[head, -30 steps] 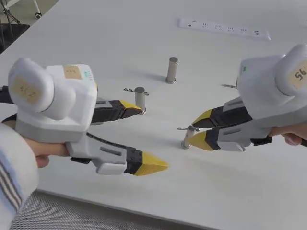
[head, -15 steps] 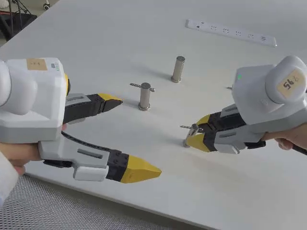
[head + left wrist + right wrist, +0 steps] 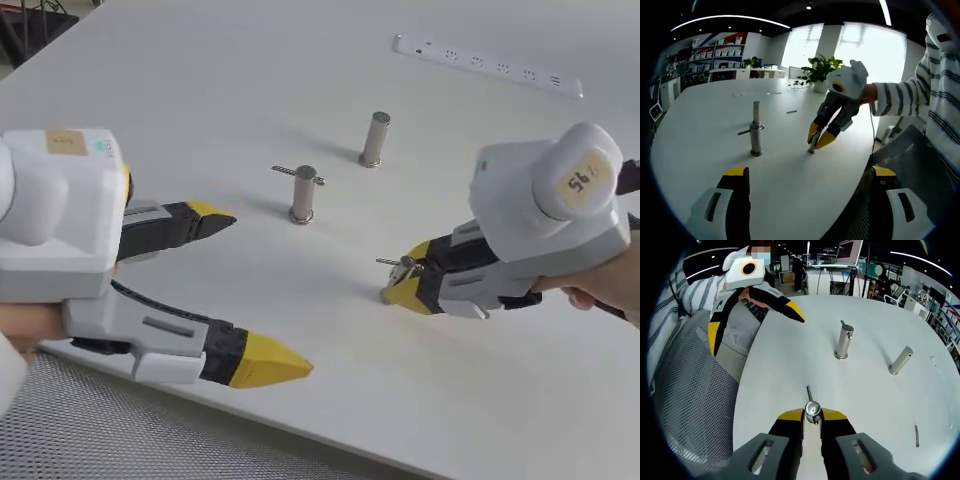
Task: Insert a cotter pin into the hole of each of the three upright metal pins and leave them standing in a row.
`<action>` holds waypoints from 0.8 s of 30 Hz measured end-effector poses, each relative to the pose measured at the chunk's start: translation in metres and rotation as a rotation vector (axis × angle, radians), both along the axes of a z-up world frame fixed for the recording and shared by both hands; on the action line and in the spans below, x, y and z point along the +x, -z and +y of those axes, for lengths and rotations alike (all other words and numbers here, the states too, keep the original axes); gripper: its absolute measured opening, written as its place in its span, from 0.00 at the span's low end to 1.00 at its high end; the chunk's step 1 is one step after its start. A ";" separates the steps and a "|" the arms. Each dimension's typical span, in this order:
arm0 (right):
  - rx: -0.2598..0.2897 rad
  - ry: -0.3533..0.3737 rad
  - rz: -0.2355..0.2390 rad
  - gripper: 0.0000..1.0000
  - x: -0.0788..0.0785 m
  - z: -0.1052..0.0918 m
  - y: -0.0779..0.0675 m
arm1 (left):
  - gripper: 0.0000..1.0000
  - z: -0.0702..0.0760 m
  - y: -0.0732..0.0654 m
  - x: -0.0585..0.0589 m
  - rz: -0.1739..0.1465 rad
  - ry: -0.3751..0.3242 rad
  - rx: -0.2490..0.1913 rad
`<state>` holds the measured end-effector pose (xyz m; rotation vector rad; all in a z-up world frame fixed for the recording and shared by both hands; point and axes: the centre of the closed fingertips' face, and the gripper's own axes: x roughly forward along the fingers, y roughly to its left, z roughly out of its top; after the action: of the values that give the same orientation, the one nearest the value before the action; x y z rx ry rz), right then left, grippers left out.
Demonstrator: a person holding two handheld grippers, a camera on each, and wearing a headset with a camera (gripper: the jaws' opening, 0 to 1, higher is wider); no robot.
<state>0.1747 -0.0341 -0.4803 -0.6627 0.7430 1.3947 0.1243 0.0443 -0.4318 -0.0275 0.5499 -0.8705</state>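
Three metal pins are seen upright on the white table (image 3: pixel 200 90), in a slanted row running from near-right to far. The near pin (image 3: pixel 403 266) is clamped btwn the narrow-set jaws of the right gripper (image 3: pixel 405 275). In the right gripper view the yellow tips are pressed to either side of its head, w/ a cotter pin (image 3: pixel 809 392) passed through the hole. The middle pin (image 3: pixel 303 195) is seen standing free, w/ a second cotter pin (image 3: pixel 290 172) carried crosswise through its top. The far pin (image 3: pixel 375 138) is seen w/ a plain top, well apart from both grippers. The left gripper (image 3: pixel 255 290) is held over the near-left edge, jaws spread wide w/ only air btwn them, well apart from all pins. A loose cotter pin (image 3: pixel 916 435) is seen lying flat on the table in the right gripper view. A power strip (image 3: pixel 490 68) is laid along the far-right side.
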 end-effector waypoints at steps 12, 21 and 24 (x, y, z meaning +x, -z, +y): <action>-0.021 -0.009 -0.029 0.04 0.004 0.000 0.000 | 0.99 0.002 0.000 0.003 -0.011 -0.014 -0.007; 0.018 0.085 -0.070 0.04 0.035 0.007 -0.013 | 0.99 0.006 0.006 0.000 -0.003 -0.008 0.027; 0.025 0.102 -0.071 0.04 0.044 0.010 -0.015 | 0.99 0.007 0.007 0.000 0.000 -0.007 0.037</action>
<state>0.2189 -0.0245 -0.4651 -0.6430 0.6932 1.2791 0.1242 0.0514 -0.4383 0.0044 0.5654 -0.8528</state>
